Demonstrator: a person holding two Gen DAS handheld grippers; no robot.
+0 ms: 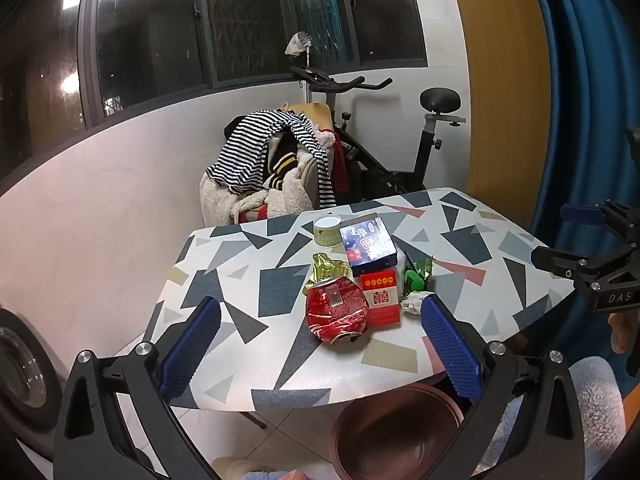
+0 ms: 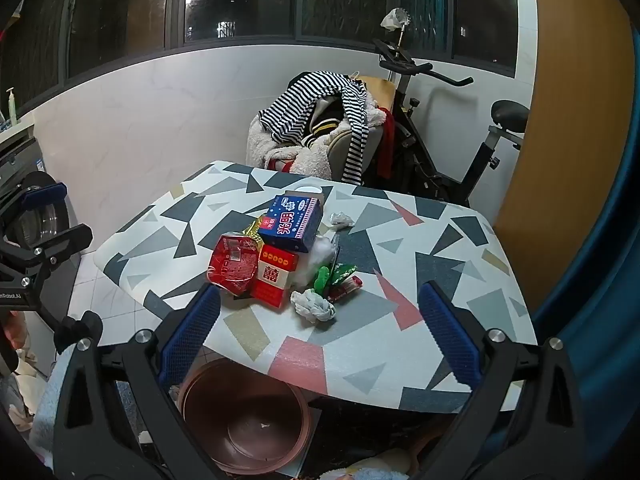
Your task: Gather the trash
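We see the trash heaped near the middle of the table (image 1: 280, 280), whose top is white with grey, dark, gold and pink shapes. Nearest the front edge lies a crushed red can (image 1: 337, 312), dented and on its side, its open mouth facing the table's near edge. Touching it on the right is a red carton (image 1: 380, 298) with a white panel and gold dots. Behind both, a blue box (image 1: 370, 245) with white characters rests on top of the heap, tilted. A crumpled gold wrapper (image 1: 326, 267) pokes out behind the can, and a small paper cup (image 1: 327, 231) with a green band stands upright just past the box. To the right of the carton sit green wrappers (image 2: 334, 276) and a wadded white tissue (image 2: 313, 306); a second small white wad (image 2: 341, 219) lies apart, beside the blue box. Some white fluffy stuff (image 2: 320, 258) shows under the box.

Our left gripper (image 1: 320, 344) hangs over the table's near edge with its blue ribbed fingers (image 1: 192, 344) spread wide, nothing between them; the can lies beyond the tips. Our right gripper (image 2: 320, 340) hovers likewise, fingers (image 2: 450, 332) fully apart and empty, the tissue wad just ahead of them.

Below the table's near edge, on the tiled floor, stands a reddish-brown bin (image 2: 248, 416), empty but for a speck.
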